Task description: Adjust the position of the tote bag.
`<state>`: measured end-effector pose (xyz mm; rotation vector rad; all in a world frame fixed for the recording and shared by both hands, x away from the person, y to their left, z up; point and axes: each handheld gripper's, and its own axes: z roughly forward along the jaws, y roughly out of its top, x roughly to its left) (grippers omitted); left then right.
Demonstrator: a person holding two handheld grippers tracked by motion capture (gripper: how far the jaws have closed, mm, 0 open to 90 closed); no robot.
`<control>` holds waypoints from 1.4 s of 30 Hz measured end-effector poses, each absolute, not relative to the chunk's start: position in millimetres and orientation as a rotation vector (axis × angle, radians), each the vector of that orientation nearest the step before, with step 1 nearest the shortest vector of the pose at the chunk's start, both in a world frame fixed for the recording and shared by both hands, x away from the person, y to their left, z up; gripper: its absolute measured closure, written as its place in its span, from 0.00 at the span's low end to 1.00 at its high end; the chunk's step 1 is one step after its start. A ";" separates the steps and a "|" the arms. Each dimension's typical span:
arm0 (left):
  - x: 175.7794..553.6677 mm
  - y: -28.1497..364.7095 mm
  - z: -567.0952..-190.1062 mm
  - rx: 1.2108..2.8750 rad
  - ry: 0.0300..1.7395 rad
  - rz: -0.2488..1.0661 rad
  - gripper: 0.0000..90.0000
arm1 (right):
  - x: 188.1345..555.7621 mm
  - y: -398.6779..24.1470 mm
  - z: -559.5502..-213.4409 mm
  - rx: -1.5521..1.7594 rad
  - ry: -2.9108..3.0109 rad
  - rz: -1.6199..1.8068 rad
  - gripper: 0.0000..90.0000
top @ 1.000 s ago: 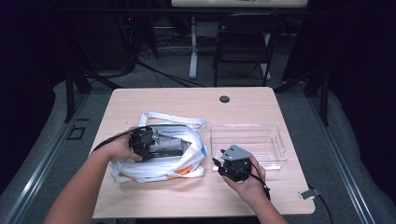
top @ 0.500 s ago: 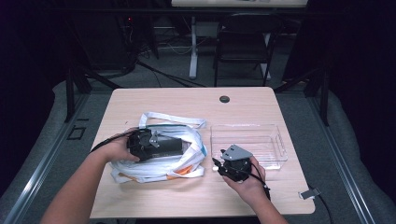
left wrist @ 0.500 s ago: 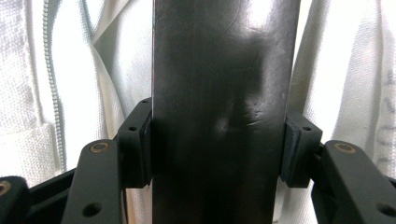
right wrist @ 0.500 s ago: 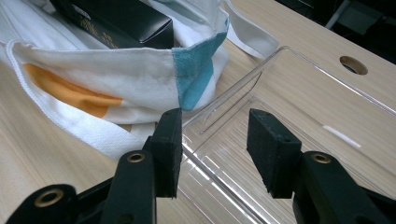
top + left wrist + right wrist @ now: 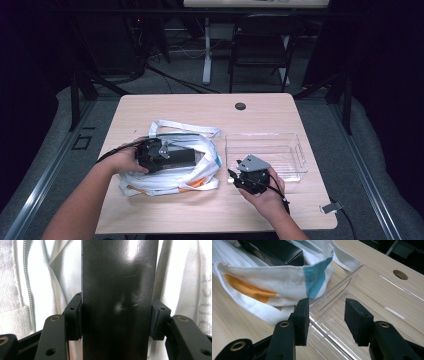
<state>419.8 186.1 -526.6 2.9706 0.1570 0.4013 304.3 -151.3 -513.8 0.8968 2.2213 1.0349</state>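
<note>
A white tote bag (image 5: 170,172) with orange and teal patches lies left of centre on the table. A long black box (image 5: 182,156) sticks out of it. My left gripper (image 5: 167,156) is shut on this black box (image 5: 120,277): its jaws have just been closing, and both pads (image 5: 75,320) press on the box's sides. A clear plastic tray (image 5: 295,165) stands to the right of the bag. My right gripper (image 5: 237,172) is open at the tray's near left corner. In the right gripper view the gripper (image 5: 327,317) has the tray's rim (image 5: 337,285) running between its jaws, untouched.
The bag (image 5: 269,282) lies close against the tray's left side. A round cable hole (image 5: 240,106) sits at the table's far edge. A strip of bare wood (image 5: 200,210) runs along the near edge. Beyond the table stand a dark chair (image 5: 260,45) and desk legs.
The left gripper's jaws have narrowed onto the black box. Both hands have kept their places, and the bag and tray have not moved.
</note>
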 end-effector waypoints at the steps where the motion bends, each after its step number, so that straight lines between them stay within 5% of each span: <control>1: 419.7 186.4 -526.7 2.969 0.158 0.402 0.48 | 304.3 -151.3 -513.8 0.897 2.221 1.035 0.61; 42: 400.5 197.0 -484.6 2.934 0.189 0.477 0.48 | 304.3 -149.5 -515.3 0.866 2.208 1.012 0.57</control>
